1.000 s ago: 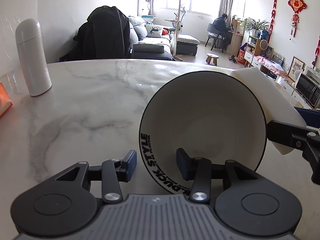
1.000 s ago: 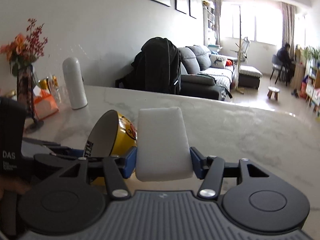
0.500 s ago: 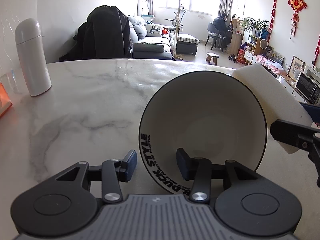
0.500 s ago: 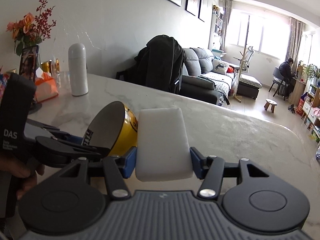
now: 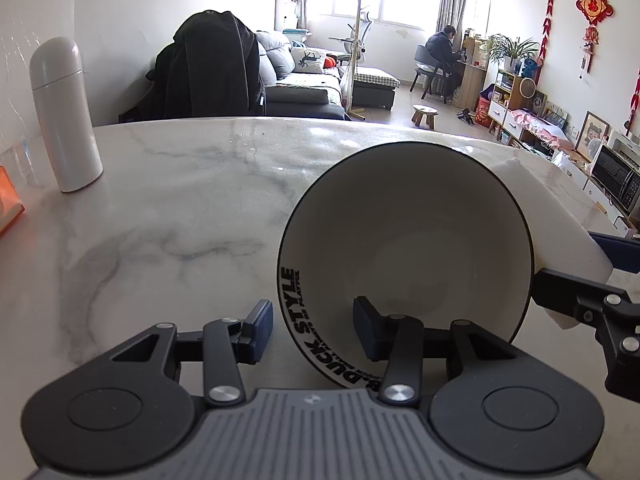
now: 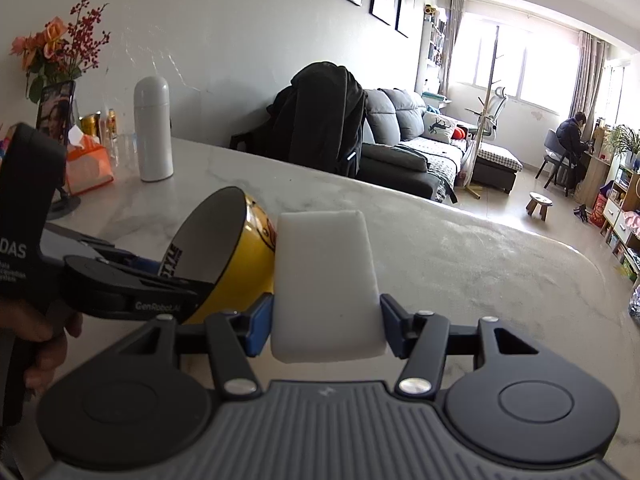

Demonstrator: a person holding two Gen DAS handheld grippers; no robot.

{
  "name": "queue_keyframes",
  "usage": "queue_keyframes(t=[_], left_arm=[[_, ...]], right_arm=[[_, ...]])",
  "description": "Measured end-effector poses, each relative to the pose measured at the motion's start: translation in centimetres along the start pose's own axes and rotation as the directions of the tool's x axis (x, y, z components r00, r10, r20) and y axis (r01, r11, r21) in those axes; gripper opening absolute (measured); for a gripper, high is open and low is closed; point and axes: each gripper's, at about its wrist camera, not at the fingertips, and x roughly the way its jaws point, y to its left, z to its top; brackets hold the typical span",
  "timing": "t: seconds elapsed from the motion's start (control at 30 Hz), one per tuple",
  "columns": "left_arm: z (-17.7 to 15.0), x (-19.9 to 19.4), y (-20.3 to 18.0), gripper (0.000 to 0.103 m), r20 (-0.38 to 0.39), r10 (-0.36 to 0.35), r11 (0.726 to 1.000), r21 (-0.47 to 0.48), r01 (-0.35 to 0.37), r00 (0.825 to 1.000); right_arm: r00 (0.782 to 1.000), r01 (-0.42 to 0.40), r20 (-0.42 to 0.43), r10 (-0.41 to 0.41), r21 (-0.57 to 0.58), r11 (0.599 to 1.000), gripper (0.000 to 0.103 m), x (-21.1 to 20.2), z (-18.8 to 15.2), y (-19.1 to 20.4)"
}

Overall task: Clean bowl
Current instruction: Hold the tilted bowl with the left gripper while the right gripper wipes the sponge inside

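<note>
Between the left gripper (image 5: 313,330) fingers, clamped on its rim, the yellow ceramic bowl with white inside (image 5: 404,256) tilts above the marble worktop (image 5: 180,216). Right gripper (image 6: 326,326) fingers pinch a white sponge block (image 6: 326,280) against its outer wall. Advice: keep bowl steady, wipe with flat face.

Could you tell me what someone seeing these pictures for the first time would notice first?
Most likely the bowl, yellow outside and white inside, tipped on its side over the marble table with its rim clamped in the left gripper. Next, the white sponge in the right gripper, against the bowl's outer wall. A tall white flask stands far left.
</note>
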Motion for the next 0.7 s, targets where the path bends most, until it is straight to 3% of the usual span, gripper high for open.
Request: queue_keyframes(t=[0.33,0.7], left_arm=[[-0.1,-0.2,-0.2,0.047,0.000,0.003,1.000,0.004,-0.003,1.000],[-0.2,-0.3,-0.3,0.048,0.001,0.007,1.000,0.001,-0.007,1.000]], right_arm=[[0.998,-0.023,0.063,0.024,-0.020,1.000,0.059,-1.4,1.3,0.8],[1.000,-0.010,0.004,0.010,0.015,1.000,0.059,-0.1,-0.3,-0.2]])
